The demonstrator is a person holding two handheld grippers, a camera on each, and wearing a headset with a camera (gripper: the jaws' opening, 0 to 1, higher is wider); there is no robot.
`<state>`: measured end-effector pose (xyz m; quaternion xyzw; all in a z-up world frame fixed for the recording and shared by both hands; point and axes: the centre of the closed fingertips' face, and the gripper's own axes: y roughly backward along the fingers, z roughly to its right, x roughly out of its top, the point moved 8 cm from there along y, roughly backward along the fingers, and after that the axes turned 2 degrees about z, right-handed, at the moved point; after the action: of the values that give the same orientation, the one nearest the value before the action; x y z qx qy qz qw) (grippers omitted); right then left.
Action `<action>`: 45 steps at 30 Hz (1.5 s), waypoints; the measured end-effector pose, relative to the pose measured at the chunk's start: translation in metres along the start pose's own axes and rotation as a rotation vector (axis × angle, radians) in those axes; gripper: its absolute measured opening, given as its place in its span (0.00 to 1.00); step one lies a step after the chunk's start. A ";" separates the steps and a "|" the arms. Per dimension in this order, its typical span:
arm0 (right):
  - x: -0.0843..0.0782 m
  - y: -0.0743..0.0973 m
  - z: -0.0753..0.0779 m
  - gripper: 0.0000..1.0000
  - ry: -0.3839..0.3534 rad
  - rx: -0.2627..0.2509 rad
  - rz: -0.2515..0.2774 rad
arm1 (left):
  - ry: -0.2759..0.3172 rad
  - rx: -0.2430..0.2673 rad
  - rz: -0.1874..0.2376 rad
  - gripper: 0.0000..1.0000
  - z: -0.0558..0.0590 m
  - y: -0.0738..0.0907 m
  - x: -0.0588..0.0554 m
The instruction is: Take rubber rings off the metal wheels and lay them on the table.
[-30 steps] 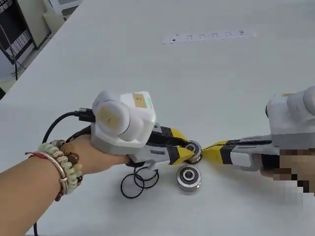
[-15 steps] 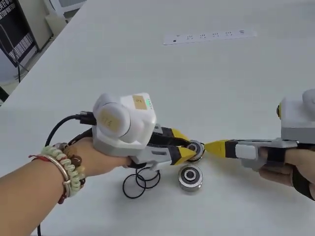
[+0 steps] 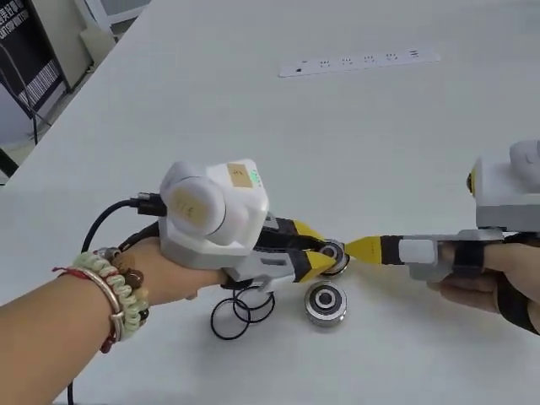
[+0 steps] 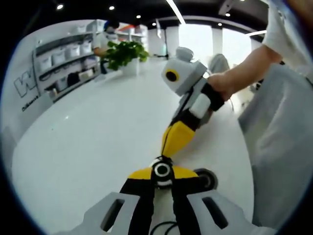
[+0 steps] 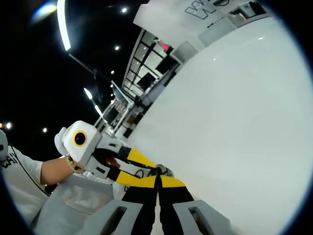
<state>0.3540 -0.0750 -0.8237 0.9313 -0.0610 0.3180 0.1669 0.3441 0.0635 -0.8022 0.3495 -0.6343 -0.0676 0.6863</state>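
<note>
My left gripper (image 3: 326, 258) (image 4: 162, 179) is shut on a small metal wheel (image 3: 334, 251) (image 4: 162, 169) held just above the white table (image 3: 354, 152). From the right, my right gripper (image 3: 349, 248) (image 5: 157, 177) comes in with its yellow jaws shut and their tips touching that wheel (image 5: 165, 171). I cannot make out whether a rubber ring is pinched between them. A second metal wheel (image 3: 325, 304) (image 4: 206, 178) lies flat on the table just below the held one. Loose black rubber rings (image 3: 240, 312) lie overlapping under my left gripper.
A white power strip (image 3: 359, 61) lies far back on the table. A black cable (image 3: 105, 211) trails from the left gripper toward the table's left edge. Shelves and a potted plant (image 4: 122, 51) stand beyond the table.
The right hand and the gripper's body have drawn slightly right and up while the tips stay at the wheel. The left gripper, the second wheel and the loose rings have not moved.
</note>
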 end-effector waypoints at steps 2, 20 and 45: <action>0.000 0.000 -0.001 0.00 0.001 -0.001 -0.001 | 0.001 0.001 -0.001 0.13 0.000 0.000 0.000; 0.002 -0.005 -0.005 0.00 0.010 0.019 -0.017 | 0.013 0.006 -0.014 0.13 0.000 -0.001 0.001; 0.004 -0.007 -0.011 0.00 -0.001 0.076 0.016 | 0.024 0.014 -0.012 0.14 0.002 0.000 0.001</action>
<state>0.3522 -0.0646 -0.8146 0.9366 -0.0562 0.3211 0.1286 0.3429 0.0621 -0.8015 0.3588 -0.6242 -0.0630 0.6911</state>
